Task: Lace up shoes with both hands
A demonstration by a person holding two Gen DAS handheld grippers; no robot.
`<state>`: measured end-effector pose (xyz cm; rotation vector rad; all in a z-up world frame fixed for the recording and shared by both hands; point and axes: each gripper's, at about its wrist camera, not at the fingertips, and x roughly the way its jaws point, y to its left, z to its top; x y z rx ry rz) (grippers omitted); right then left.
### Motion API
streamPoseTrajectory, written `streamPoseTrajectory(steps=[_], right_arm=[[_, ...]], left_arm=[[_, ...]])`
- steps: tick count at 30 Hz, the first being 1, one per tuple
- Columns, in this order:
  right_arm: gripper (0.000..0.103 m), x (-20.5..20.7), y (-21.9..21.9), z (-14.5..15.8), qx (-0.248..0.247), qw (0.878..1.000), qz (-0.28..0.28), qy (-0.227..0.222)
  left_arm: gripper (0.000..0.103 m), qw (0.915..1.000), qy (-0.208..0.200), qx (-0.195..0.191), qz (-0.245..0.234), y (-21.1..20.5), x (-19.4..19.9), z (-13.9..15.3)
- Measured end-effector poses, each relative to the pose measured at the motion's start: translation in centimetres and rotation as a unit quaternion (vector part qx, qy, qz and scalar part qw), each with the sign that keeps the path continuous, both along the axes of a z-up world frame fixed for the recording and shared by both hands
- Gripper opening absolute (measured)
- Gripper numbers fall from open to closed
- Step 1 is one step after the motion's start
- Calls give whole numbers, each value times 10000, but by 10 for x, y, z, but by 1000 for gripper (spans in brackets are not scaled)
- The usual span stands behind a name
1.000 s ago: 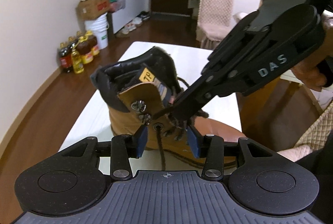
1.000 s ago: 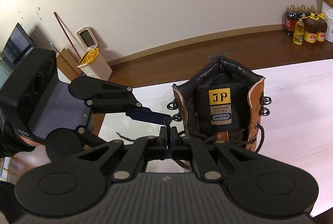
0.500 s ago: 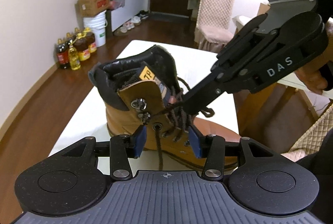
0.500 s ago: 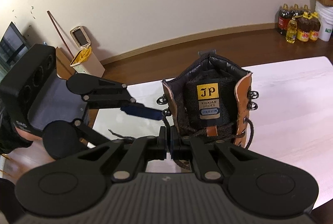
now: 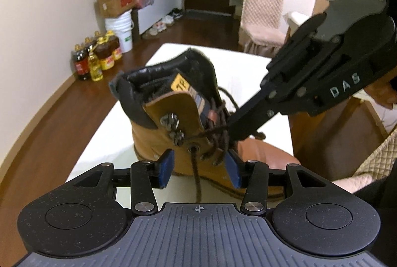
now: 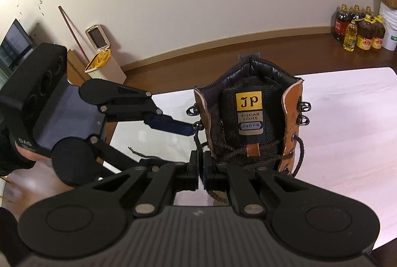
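Oil bottles [image 5: 95, 59] beside a white bucket [image 5: 122, 29] on the floor

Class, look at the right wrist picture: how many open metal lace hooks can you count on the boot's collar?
4: two hooks stacked on the boot's right flap, two on its left flap beside the left gripper's blue finger. None look hidden.

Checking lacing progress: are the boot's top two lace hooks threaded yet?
No: on the boot, both top hooks stand bare, and the lace stops lower down.
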<state>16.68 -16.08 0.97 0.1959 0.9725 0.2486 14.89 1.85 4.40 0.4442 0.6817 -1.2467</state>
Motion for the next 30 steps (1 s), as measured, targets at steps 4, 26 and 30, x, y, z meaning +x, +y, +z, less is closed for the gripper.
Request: streamPoseTrajectory(steps=[4, 26, 30], right_arm=[[5, -2, 1, 1, -55, 10000, -24, -41], [5, 19, 11, -8, -153, 9999, 50, -53], [5, 18, 11, -9, -162, 9998, 38, -51]], left_arm=[[54, 9998, -97, 55, -157, 2, -3, 2], [50, 9960, -653, 443, -412, 3, -2, -3], [44, 9885, -1132, 682, -740, -2, 2, -7]])
